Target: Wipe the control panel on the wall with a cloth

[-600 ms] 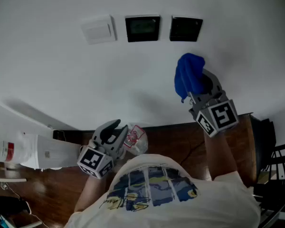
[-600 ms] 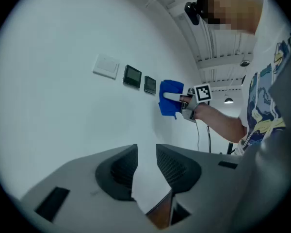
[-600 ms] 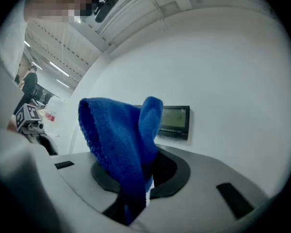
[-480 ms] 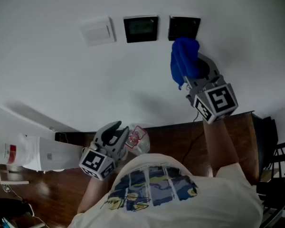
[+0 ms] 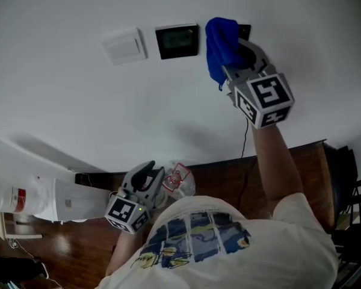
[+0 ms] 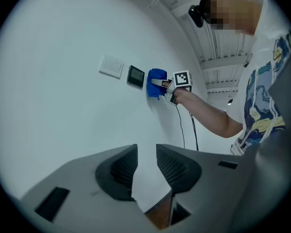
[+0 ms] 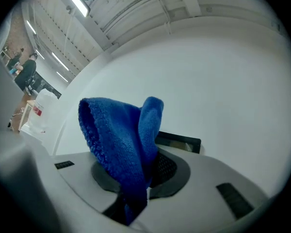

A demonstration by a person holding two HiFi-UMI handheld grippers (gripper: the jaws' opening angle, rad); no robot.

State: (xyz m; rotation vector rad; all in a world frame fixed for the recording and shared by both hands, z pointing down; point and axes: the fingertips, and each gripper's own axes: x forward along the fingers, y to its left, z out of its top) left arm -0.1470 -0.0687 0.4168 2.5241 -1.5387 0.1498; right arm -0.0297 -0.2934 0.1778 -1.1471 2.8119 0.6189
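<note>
Three plates sit in a row on the white wall: a white switch plate (image 5: pixel 125 46), a black control panel with a screen (image 5: pixel 177 40), and a second black panel (image 5: pixel 245 30) mostly covered by the blue cloth (image 5: pixel 219 47). My right gripper (image 5: pixel 237 56) is shut on the cloth and holds it against that right-hand panel. In the right gripper view the cloth (image 7: pixel 123 140) bulges out of the jaws, with the panel's edge (image 7: pixel 179 142) just behind it. My left gripper (image 5: pixel 149 170) hangs low near my body, its jaws (image 6: pixel 146 171) slightly apart and holding nothing.
A black cable (image 5: pixel 243 143) runs down the wall below the right panel. A white appliance (image 5: pixel 24 197) stands at the lower left on the wooden floor. A crumpled clear bag (image 5: pixel 179 182) lies by the baseboard. Dark chairs (image 5: pixel 349 203) are at the far right.
My right gripper has carried the cloth up and slightly left along the wall, from below the right-hand panel onto it. The left gripper has dropped a little.
</note>
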